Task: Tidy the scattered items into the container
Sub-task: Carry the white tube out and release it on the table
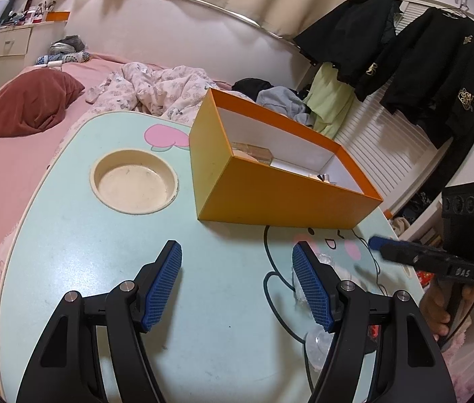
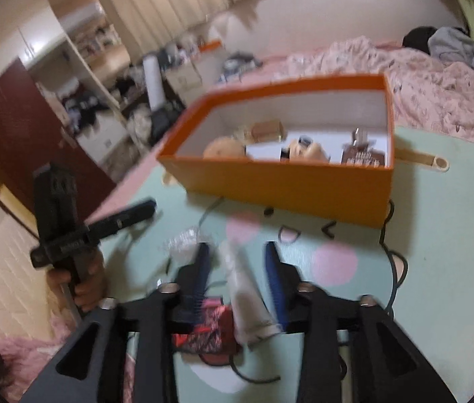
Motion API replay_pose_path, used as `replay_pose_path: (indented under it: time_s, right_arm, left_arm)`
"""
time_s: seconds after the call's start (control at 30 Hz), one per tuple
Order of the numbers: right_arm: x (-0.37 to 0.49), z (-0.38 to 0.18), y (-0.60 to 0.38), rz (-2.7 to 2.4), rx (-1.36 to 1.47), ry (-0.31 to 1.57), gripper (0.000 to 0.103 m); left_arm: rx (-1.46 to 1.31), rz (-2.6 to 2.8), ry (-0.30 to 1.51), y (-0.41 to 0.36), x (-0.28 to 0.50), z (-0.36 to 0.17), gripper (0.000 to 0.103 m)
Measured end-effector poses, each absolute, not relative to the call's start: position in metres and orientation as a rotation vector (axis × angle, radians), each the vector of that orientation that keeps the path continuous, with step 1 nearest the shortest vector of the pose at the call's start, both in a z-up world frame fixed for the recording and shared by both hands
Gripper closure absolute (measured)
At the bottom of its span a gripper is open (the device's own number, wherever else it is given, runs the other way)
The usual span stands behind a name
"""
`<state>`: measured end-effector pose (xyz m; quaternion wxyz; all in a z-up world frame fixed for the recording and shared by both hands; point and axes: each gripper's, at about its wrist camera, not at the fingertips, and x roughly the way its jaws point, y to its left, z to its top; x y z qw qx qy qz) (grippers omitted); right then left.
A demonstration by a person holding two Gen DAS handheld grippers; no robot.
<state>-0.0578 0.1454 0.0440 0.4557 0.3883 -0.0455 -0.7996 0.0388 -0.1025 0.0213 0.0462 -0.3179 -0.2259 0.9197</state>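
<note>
Two grippers low over a mint-green table (image 1: 102, 252) with a cartoon face print. Left gripper (image 1: 237, 248) open, jaws wide, nothing between the blue pads (image 1: 164, 288), only bare tabletop. Right gripper (image 2: 237, 248) open too, jaws partly apart, with a white tube (image 2: 243, 285) lying lengthwise between them; view blurred, but no pad seems to press on it. Just left of the tube, under the left finger, a red packet (image 2: 210, 332). Beyond that finger, a crumpled clear wrapper (image 2: 183, 241). All three loose on the near right part of the table.

Orange box (image 1: 270, 201) open-topped at the far side of the table, well apart from both grippers. Inside, on its white floor, several small items: a round tan thing (image 2: 223, 147), a small brown bottle (image 2: 363, 158), others too blurred to name. Left of the box, a round recess (image 1: 136, 181) sunk in the tabletop. Behind the table, a pink bed (image 1: 8, 168) with a dark red pillow (image 1: 29, 104).
</note>
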Motion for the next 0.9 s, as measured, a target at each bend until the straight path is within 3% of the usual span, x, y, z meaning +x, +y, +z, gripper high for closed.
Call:
replay_pose_path:
  time_s: [0.03,0.2,0.67,0.9]
  right_arm:
    - [-0.055,0.045,0.148,-1.995,0.937,-0.134,0.049]
    - [-0.045,0.053,0.153,-2.096,0.840,-0.154,0.042]
    - [-0.050,0.029,0.170,-2.020,0.916,-0.528,0.038]
    - [-0.047,0.028,0.168,-2.004,0.918,-0.579,0.038]
  left_arm:
    - [-0.970,2.806,-0.689,-0.102,0.039,0.021,0.034]
    - [-0.968,2.807,-0.686,-0.103,0.040,0.021,0.034]
    - [-0.977,2.798,-0.706,-0.105,0.040,0.017,0.034]
    - [-0.977,2.796,-0.726,-0.107,0.040,0.016,0.034]
